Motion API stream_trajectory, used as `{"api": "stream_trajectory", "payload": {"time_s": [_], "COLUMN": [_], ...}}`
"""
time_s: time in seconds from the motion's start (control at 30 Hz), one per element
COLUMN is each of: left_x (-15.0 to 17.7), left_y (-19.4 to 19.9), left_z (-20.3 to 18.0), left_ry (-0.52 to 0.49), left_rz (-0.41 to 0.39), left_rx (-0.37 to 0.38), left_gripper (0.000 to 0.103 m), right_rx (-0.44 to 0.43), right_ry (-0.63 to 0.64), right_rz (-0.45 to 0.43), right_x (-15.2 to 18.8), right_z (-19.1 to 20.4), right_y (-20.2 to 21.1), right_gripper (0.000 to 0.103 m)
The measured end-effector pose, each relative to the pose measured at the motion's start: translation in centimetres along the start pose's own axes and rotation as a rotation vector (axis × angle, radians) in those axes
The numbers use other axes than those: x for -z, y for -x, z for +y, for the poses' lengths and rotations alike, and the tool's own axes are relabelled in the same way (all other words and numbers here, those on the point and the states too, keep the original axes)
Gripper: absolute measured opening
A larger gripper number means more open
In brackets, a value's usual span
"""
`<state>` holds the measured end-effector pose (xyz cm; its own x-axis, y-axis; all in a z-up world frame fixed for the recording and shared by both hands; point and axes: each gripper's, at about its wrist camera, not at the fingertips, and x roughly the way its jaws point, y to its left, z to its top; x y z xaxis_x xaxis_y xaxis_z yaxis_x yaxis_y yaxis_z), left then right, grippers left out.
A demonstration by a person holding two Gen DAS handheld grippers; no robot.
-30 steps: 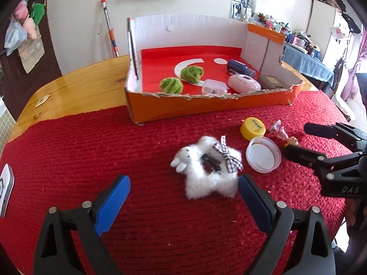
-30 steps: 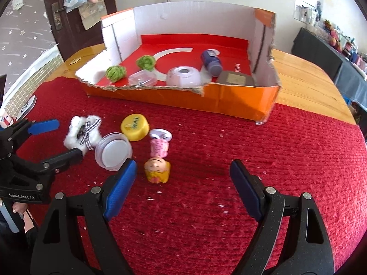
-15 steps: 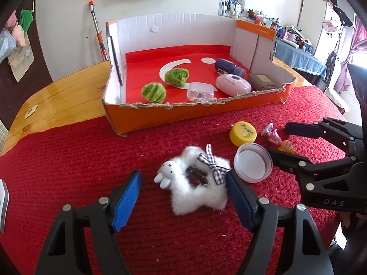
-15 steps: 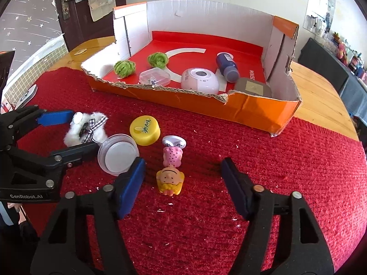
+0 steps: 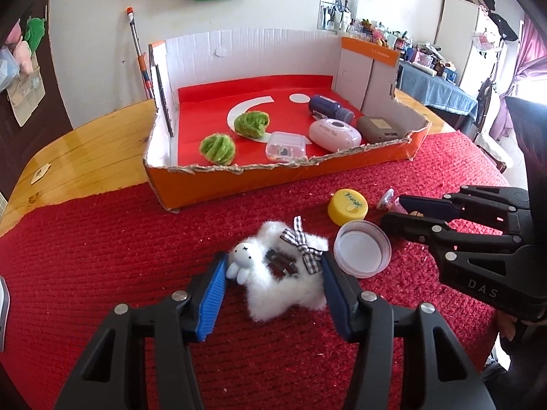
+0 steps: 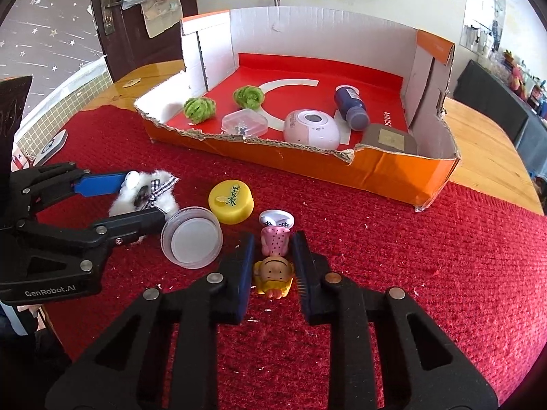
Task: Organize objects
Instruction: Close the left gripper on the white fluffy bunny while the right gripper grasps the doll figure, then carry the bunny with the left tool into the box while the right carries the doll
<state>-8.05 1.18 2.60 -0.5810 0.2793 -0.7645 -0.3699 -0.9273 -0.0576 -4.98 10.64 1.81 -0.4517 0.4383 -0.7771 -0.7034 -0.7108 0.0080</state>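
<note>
Two close wrist views, angled down across the red cloth — orange box shared.

fluffy white bunny plush with a checked bow lies flat on the red cloth, just left of a clear round lid. a yellow cap sits beyond the lid. a little doll in a pink dress lies on its back, head toward the camera. behind them the orange cardboard box already holds two green pom-poms, a clear case, a pink device, a dark bottle.
</note>
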Motion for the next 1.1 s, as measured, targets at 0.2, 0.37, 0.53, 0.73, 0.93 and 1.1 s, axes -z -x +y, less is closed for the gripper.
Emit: {"api": "stream_trajectory", "payload": {"time_s": [0.2,0.37,0.53,0.73,0.93,1.1], "left_x": [-0.2,-0.4,-0.3,-0.4,-1.4,-4.0], "left_y": [1.1,1.6,1.7,2.3,3.8,4.7], "left_z": [0.1,0.1,0.2,0.2,0.2,0.5], "left_ry": [0.005,0.006,0.008,0.009,0.004,0.002], "left_rz": [-0.03,-0.043,-0.046,-0.058,-0.084,-0.108], "left_rx": [0.0,-0.002,-0.003,0.0,-0.004,0.005], "left_gripper": [0.056,0.056,0.056,0.056,0.056,0.056], "right_rx": [-0.004,-0.005,-0.008,-0.013,-0.051,-0.077], "right_ry": [-0.004,-0.008,-0.013,-0.017,-0.046,-0.047], "right_rz": [-0.028,-0.039,-0.037,-0.041,-0.063,-0.094], "right_x": [-0.3,-0.6,-0.6,-0.6,-1.3,-3.3], "right_z": [0.1,0.1,0.1,0.1,-0.1,-0.3], "right_y": [0.9,1.2,1.3,1.5,2.5,3.9], "right_gripper": [0.021,0.021,0.021,0.021,0.021,0.021]}}
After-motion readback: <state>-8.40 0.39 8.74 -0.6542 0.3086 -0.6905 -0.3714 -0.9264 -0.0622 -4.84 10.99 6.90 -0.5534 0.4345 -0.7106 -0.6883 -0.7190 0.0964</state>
